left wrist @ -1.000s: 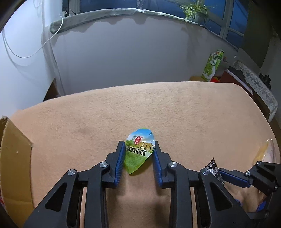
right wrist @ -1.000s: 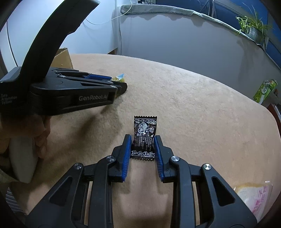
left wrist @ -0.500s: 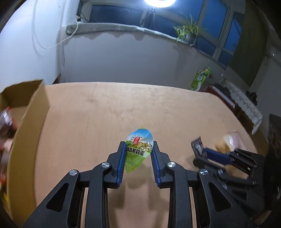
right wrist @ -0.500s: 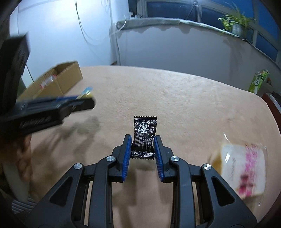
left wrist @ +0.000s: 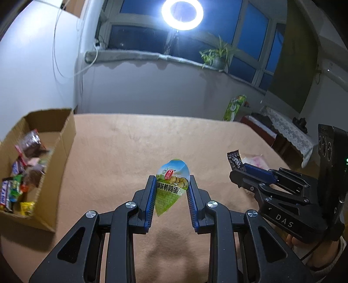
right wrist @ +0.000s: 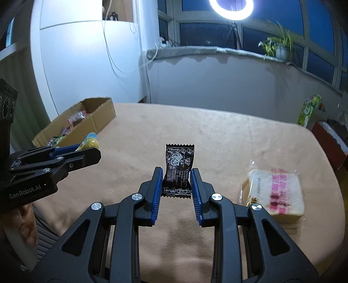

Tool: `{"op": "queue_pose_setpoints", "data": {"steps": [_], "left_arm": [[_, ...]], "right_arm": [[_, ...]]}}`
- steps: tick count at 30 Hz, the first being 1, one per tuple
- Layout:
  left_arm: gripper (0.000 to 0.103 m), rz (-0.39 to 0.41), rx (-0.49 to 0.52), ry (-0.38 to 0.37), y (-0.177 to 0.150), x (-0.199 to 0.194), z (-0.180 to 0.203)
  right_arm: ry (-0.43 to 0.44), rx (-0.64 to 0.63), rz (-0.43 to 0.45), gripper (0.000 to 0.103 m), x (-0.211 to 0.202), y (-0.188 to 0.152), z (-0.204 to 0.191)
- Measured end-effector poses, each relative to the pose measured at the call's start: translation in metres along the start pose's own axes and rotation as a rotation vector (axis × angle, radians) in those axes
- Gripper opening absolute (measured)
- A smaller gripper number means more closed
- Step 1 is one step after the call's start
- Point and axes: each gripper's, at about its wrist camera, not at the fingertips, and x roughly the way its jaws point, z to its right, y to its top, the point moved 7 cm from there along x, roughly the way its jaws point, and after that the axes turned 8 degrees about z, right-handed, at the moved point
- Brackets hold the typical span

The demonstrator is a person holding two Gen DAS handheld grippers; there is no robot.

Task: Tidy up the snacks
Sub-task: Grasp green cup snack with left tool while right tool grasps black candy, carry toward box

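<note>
My left gripper (left wrist: 170, 185) is shut on a green quail-egg snack pack (left wrist: 171, 185) and holds it above the tan table. My right gripper (right wrist: 177, 177) is shut on a black candy wrapper (right wrist: 178, 169), also held above the table. The right gripper shows in the left wrist view (left wrist: 250, 172) with the black wrapper (left wrist: 234, 159). The left gripper shows in the right wrist view (right wrist: 87, 150). An open cardboard box (left wrist: 63, 139) with several snacks stands at the table's left; it also shows in the right wrist view (right wrist: 100, 108).
A wrapped bread slice (right wrist: 276, 191) lies on the table at the right, partly seen in the left wrist view (left wrist: 255, 157). A green carton (left wrist: 236, 107) stands beyond the far right edge. A ring light (left wrist: 182, 14) and a plant (left wrist: 217, 56) are at the window.
Both grippers have risen from the table with their snacks and tilted up. The cardboard box has come further into view at the left.
</note>
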Motion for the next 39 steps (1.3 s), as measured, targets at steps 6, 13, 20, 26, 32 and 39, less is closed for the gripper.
{"op": "queue_pose_setpoints", "data": {"steps": [6, 13, 20, 26, 32, 39], "left_arm": [[0.026, 0.074, 0.006, -0.002, 0.019, -0.029, -0.002], [0.026, 0.134, -0.016, 0.020, 0.027, -0.053, -0.022], [0.026, 0.190, -0.046, 0.053, 0.033, -0.078, -0.049], [0.026, 0.223, -0.085, 0.105, 0.034, -0.097, -0.087], [0.026, 0.245, -0.128, 0.162, 0.036, -0.111, -0.131], [0.026, 0.248, -0.150, 0.209, 0.038, -0.113, -0.166]], "right_arm": [[0.006, -0.035, 0.039, 0.027, -0.017, 0.018, -0.021], [0.027, -0.090, 0.054, 0.027, -0.018, 0.034, -0.053], [0.066, -0.156, 0.055, 0.027, -0.011, 0.046, -0.092], [0.118, -0.209, 0.056, 0.027, 0.003, 0.057, -0.134], [0.181, -0.264, 0.061, 0.027, 0.021, 0.068, -0.178], [0.240, -0.311, 0.063, 0.027, 0.043, 0.078, -0.219]]}}
